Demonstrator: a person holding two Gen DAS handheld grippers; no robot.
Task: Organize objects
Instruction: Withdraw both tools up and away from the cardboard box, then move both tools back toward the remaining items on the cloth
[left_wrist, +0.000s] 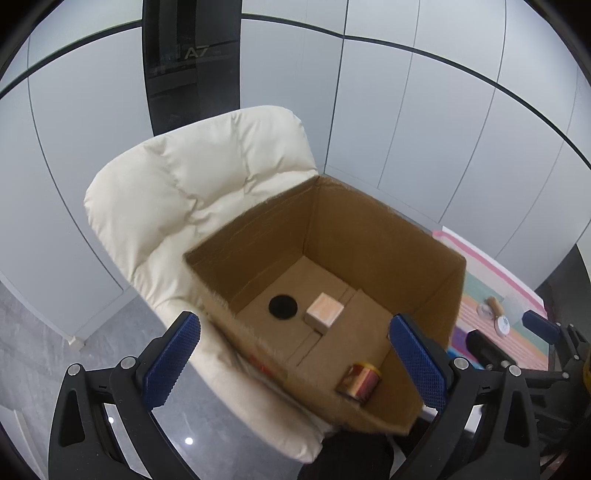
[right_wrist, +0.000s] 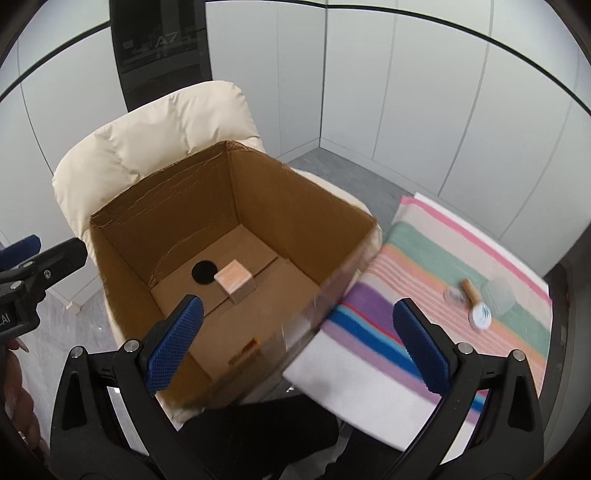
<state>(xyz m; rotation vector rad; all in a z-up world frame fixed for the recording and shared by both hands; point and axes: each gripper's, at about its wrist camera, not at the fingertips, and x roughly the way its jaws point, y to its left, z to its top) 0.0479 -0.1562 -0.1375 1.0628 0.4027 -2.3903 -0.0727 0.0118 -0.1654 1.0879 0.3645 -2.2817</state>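
An open cardboard box (left_wrist: 373, 236) (right_wrist: 184, 206) sits on a cream padded chair (left_wrist: 192, 184) (right_wrist: 147, 133). On its floor lie a small pale cube box (left_wrist: 324, 314) (right_wrist: 235, 280), a flat black disc (left_wrist: 282, 306) (right_wrist: 204, 272) and a red and gold can (left_wrist: 359, 380) on its side near the front corner. My left gripper (left_wrist: 295, 362) hovers open over the box's near wall, empty. My right gripper (right_wrist: 299, 343) is open and empty above the box's right front corner. On the striped cloth (right_wrist: 424, 258) lie a small round white jar (right_wrist: 479, 314), a cork-topped glass bottle (right_wrist: 461, 290) and a clear cup (right_wrist: 498, 291).
The striped cloth covers a table (right_wrist: 351, 387) to the right of the chair. White panelled walls (left_wrist: 424, 110) stand behind, with a dark panel (left_wrist: 192, 59) marked A7. Grey floor (left_wrist: 37, 332) lies to the left. A hand (right_wrist: 14, 387) shows at the right wrist view's left edge.
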